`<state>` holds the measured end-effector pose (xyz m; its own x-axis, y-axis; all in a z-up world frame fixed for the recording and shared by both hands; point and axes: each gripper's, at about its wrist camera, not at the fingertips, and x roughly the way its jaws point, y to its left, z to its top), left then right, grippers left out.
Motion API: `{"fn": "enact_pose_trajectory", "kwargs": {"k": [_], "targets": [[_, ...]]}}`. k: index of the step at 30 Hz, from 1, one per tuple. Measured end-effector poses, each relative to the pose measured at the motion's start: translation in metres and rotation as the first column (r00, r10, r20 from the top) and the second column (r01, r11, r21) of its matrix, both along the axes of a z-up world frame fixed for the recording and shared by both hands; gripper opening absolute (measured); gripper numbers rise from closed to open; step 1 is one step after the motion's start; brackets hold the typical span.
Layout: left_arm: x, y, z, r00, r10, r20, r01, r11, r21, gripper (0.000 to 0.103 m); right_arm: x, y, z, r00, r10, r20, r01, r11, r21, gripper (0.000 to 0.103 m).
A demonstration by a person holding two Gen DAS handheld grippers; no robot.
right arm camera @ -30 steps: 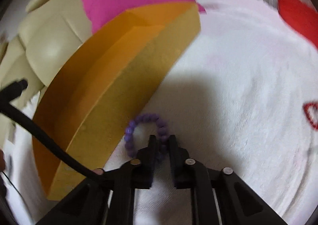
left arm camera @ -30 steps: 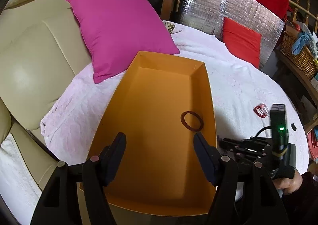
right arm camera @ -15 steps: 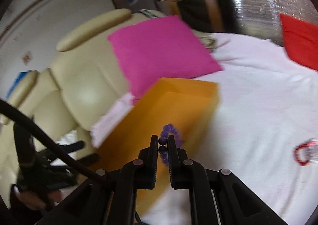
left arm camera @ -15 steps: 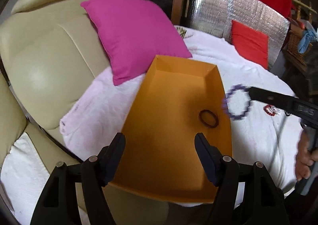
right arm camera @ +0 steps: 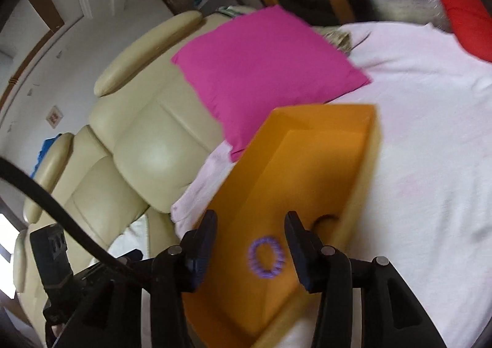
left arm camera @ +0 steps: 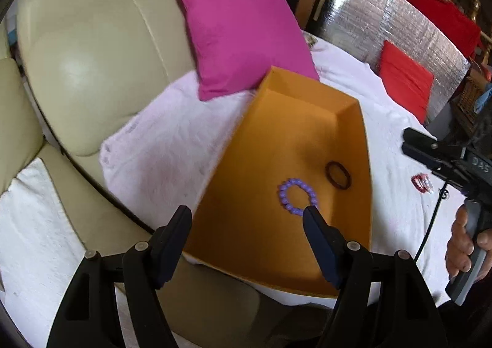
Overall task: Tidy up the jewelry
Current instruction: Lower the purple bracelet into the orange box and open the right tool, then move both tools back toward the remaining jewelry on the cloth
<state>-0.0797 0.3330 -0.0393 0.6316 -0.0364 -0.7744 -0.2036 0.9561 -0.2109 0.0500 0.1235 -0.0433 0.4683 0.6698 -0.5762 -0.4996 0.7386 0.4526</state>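
An orange box (left arm camera: 243, 138) (right arm camera: 307, 126) lies on a white-covered bed. A purple bead bracelet (left arm camera: 297, 196) (right arm camera: 267, 257) lies loose on its floor, next to a dark brown ring-shaped band (left arm camera: 338, 175) (right arm camera: 324, 219). A red and white bracelet (left arm camera: 422, 182) rests on the cover to the right of the box. My left gripper (left arm camera: 247, 218) hangs open above the box's near end with nothing between its fingers. My right gripper (right arm camera: 250, 225) hovers over the box, its jaws opening; the purple bracelet lies below them, free of the pads. In the left wrist view the right gripper (left arm camera: 409, 143) enters from the right.
A magenta pillow (left arm camera: 236, 28) leans on the box's far left corner. A cream leather chair (left arm camera: 83, 55) stands on the left. A red pillow (left arm camera: 406, 80) and a silver foil panel (left arm camera: 384, 25) are at the back right. A hand (left arm camera: 464, 243) grips the right tool's handle.
The right gripper carried the purple bracelet up from the bedcover over the box, opened, and the bracelet now lies inside the box. The left gripper drifted left and back, staying open.
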Motion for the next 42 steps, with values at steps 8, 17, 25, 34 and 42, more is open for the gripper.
{"fn": "enact_pose_trajectory", "kwargs": {"k": [8, 17, 25, 34, 42], "targets": [[0.018, -0.06, 0.012, 0.993, -0.12, -0.007, 0.12, 0.989, 0.08, 0.075, -0.02, -0.103, 0.002, 0.985, -0.172, 0.016, 0.172, 0.984, -0.037, 0.049], [0.043, -0.169, 0.041, 0.967, -0.254, 0.005, 0.25, 0.953, 0.168, 0.076, -0.056, -0.23, -0.03, 0.924, -0.376, -0.069, 0.378, 0.926, 0.022, 0.049], [0.056, -0.271, 0.043, 0.916, -0.4, -0.028, 0.395, 0.89, 0.227, 0.076, -0.077, -0.334, -0.028, 0.838, -0.535, -0.105, 0.545, 0.827, 0.135, 0.049], [0.102, -0.342, 0.029, 0.884, -0.464, -0.051, 0.465, 0.864, 0.193, 0.076, -0.101, -0.44, -0.041, 0.694, -0.695, -0.187, 0.72, 0.662, 0.21, 0.049], [0.091, -0.367, 0.009, 0.86, -0.506, -0.063, 0.508, 0.839, 0.194, 0.076, -0.105, -0.496, -0.054, 0.598, -0.75, -0.283, 0.8, 0.537, 0.268, 0.049]]}}
